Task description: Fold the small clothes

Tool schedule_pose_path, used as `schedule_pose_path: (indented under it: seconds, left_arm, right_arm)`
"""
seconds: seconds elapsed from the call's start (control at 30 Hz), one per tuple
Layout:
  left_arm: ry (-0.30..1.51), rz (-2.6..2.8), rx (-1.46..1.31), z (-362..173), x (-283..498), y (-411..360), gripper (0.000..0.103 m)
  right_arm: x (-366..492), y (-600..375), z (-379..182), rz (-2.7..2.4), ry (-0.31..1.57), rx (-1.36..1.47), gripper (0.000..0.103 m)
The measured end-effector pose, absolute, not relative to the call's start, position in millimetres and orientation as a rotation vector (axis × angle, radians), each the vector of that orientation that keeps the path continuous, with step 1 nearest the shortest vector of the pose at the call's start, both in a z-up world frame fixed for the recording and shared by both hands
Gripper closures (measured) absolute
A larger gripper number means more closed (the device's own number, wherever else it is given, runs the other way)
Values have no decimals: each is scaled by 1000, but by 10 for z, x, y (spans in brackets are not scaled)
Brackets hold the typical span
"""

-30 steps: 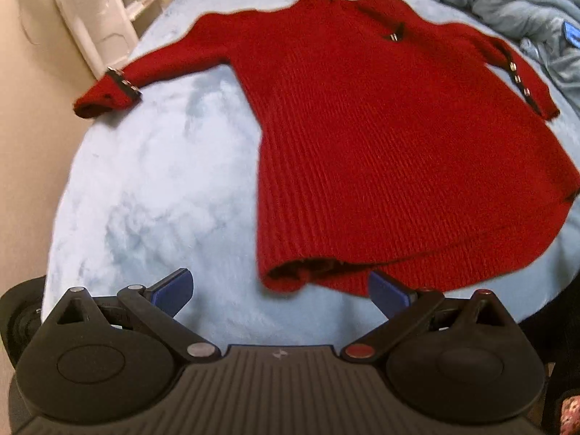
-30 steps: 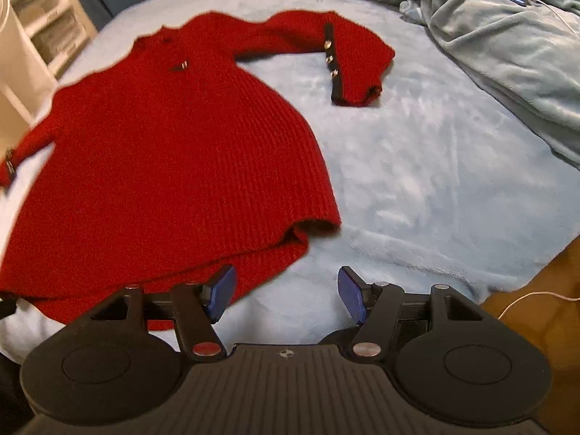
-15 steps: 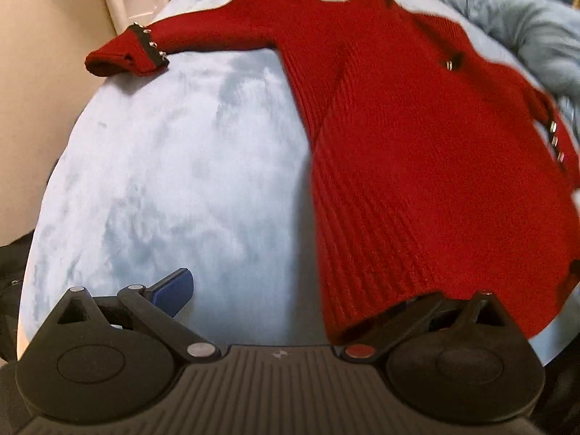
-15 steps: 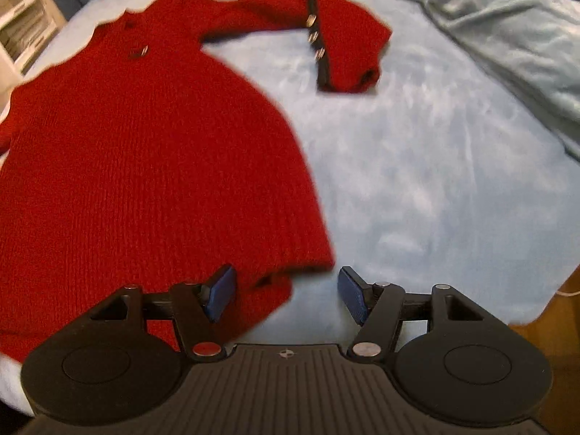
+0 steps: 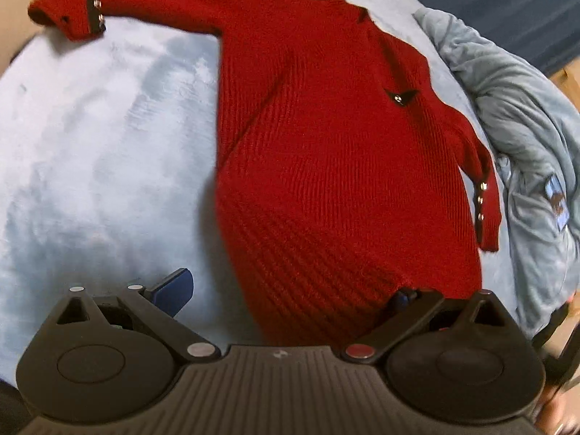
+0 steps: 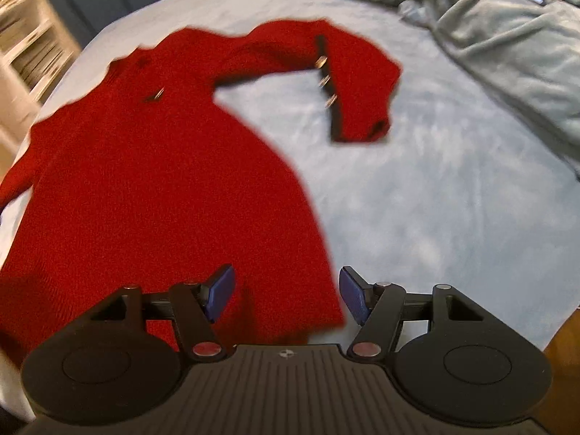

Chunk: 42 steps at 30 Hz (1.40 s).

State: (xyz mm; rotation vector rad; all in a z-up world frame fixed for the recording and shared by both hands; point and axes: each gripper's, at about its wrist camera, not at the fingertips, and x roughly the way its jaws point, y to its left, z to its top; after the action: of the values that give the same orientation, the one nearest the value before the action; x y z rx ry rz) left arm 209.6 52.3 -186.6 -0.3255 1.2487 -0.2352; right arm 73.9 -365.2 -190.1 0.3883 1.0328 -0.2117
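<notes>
Red knit sweater (image 5: 326, 166) lies flat on a pale blue bedspread (image 5: 101, 152), sleeves spread to either side. The left gripper (image 5: 286, 291) stands wide open over the hem's corner, one blue pad above the bedspread, the other mostly hidden at the fabric's edge; whether it touches is unclear. The right gripper (image 6: 286, 295) is also well open, the other hem corner between its pads, nothing pinched. A rumpled grey-blue blanket (image 6: 507, 43) lies beyond the right sleeve.
</notes>
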Motion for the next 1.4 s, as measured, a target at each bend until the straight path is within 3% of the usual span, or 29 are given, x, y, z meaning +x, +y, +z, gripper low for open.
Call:
schedule_pose_path:
  seconds: [0.23, 0.53, 0.73, 0.9, 1.03, 1.1, 1.17, 1.4]
  left_arm:
    - [1182, -95, -279, -1830, 2178, 491, 0]
    - [1137, -33, -271, -1763, 2281, 591, 0]
    - [1113, 44, -283, -1812, 2317, 757, 0]
    - [1160, 4, -240, -1949, 2191, 711, 0]
    - [1205, -20, -169, -2096, 1989, 634, 0]
    - [1230, -15, -165, -2138, 1937, 654, 0]
    - [1232, 2, -184, -2113, 1936, 710, 0]
    - [1196, 75, -258, -1970, 2076, 930, 0]
  right_arm:
    - [464, -3451, -1972, -170, 1061, 317, 33]
    - [764, -3205, -2245, -191, 1137, 106, 23]
    - [751, -3279, -2244, -273, 1080, 127, 20]
    - [927, -3896, -2047, -437, 913, 336, 22]
    - [1075, -4369, -2171, -393, 931, 622, 24]
    - [1094, -4547, -2230, -334, 972, 794, 42]
    - [1098, -4729, -2205, -290, 967, 986, 47]
    - [1180, -4736, -1965, -257, 976, 917, 47]
